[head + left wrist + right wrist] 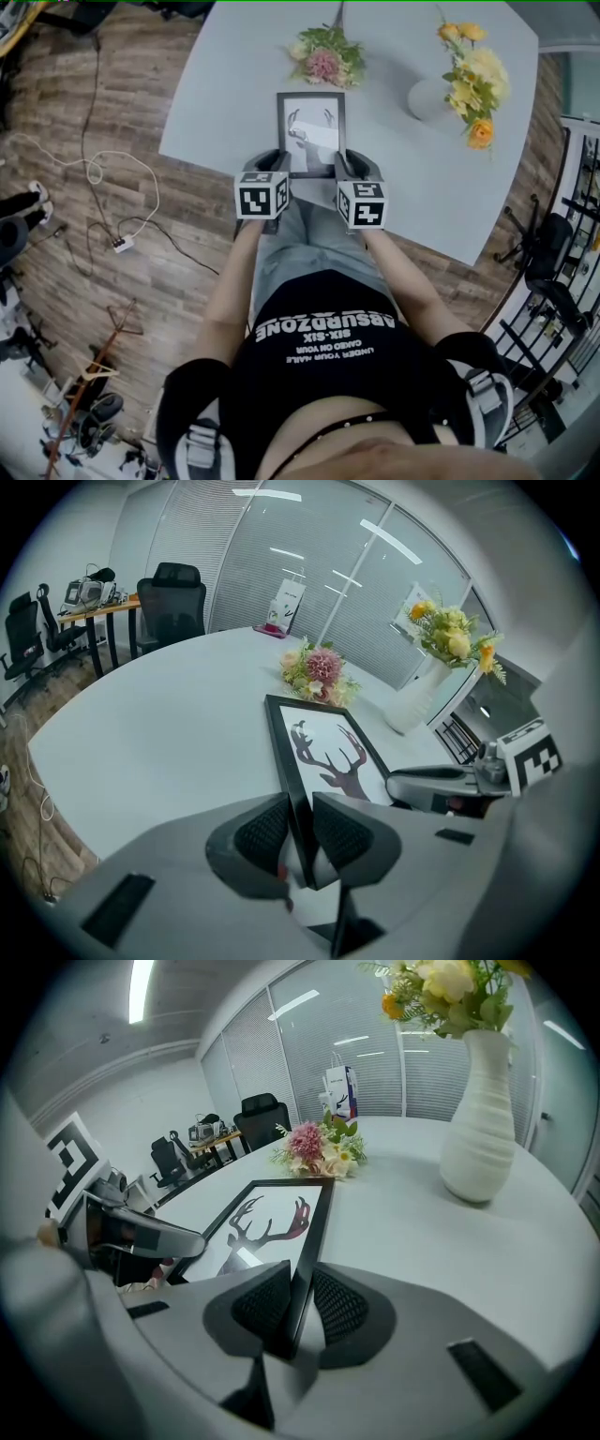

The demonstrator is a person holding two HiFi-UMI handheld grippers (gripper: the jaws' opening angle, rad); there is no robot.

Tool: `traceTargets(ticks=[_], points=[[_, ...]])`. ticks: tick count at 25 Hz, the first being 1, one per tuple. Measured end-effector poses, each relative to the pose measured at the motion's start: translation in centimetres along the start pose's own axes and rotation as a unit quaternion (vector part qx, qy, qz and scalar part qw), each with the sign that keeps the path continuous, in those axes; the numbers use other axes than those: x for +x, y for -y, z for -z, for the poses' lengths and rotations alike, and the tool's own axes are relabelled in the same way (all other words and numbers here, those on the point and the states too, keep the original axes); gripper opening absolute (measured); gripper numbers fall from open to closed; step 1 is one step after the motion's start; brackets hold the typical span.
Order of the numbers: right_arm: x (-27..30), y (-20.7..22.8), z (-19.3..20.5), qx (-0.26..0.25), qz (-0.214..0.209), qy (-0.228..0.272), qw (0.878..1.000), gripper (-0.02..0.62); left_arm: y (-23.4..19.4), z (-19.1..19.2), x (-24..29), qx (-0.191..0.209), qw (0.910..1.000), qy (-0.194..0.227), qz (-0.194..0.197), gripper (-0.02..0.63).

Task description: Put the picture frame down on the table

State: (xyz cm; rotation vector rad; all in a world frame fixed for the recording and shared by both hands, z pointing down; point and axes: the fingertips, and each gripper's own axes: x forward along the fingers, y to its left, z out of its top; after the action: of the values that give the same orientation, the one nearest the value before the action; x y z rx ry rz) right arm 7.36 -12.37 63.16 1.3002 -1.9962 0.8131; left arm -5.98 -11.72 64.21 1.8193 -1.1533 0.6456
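Note:
A black picture frame [310, 131] with a deer print lies face up over the near edge of the white table [216, 84]. My left gripper [273, 167] is shut on the frame's left edge [286, 752]. My right gripper [349, 169] is shut on its right edge [317, 1227]. In the left gripper view the gripper [298, 829] has its ribbed pads on either side of the black border. The right gripper [300, 1305] clamps the border the same way. The frame's near end is hidden behind both grippers.
A small pink-flower bouquet [326, 54] lies just beyond the frame. A white vase [429, 97] with yellow flowers [473, 75] stands to the right. Cables [103, 178] trail on the wooden floor at left. Office chairs [172, 607] stand at the far side.

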Motion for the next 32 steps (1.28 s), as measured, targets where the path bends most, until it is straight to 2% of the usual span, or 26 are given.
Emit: traceTargets(ticks=[8,22,25,27,28,29,32], points=[[0.1,0.1,-0.1,0.02,-0.009,0.013,1.0,0.089,0.0,0.0,0.3,0.028,0.9996,0.003,-0.007,0.095],[0.2,0.4,0.4,0.038,-0.031,0.007,0.999,0.089,-0.1,0.4,0.5,0.008,0.9998,0.013,-0.015,0.095],[0.0,0.4,0.4,0.031,-0.046,0.009,0.998,0.092,0.1,0.5,0.5,0.032,0.9994,0.008,-0.014,0.095],[0.0,0.2,0.2,0.01,-0.06,0.01,0.998,0.095,0.3,0.0,0.4,0.056,0.9979,0.016,-0.028,0.116],[0.0,0.0,0.0,-0.002,-0.068,0.013,0.998,0.118,0.4,-0.2,0.2,0.066,0.9969,0.022,-0.036,0.153],[-0.2,-0.2,-0.2,-0.01,-0.075,0.018,0.997,0.18,0.6,-0.5,-0.1,0.074,0.9959,0.031,-0.042,0.172],[-1.3,-0.3,-1.0,-0.014,-0.068,0.043,0.997,0.187,1.2,-1.4,-1.7,0.08,0.993,0.072,-0.049,0.176]])
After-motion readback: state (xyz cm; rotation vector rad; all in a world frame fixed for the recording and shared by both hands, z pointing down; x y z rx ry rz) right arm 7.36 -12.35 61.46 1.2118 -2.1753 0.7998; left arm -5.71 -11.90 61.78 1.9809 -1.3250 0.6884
